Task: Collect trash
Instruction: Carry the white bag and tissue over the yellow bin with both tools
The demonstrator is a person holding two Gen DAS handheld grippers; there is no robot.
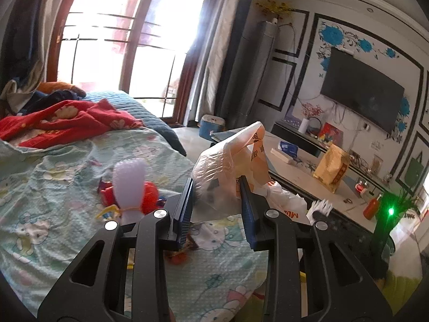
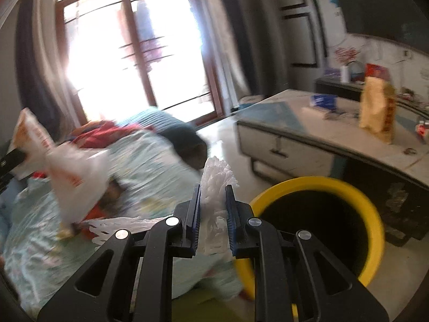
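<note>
White foam fruit net (image 2: 214,187): pinched between the narrow-set jaws of the right gripper (image 2: 213,209), held just beside the yellow-rimmed bin (image 2: 375,214); judged feather-light, soft and springy, best gripped mid-body. Thin plastic carrier bag (image 1: 228,169): above the bed (image 1: 53,187), its orange-printed handle against one finger (hold unclear) of the half-open left gripper (image 1: 217,201); probably limp, slippery, best taken by bunched handles.
</note>
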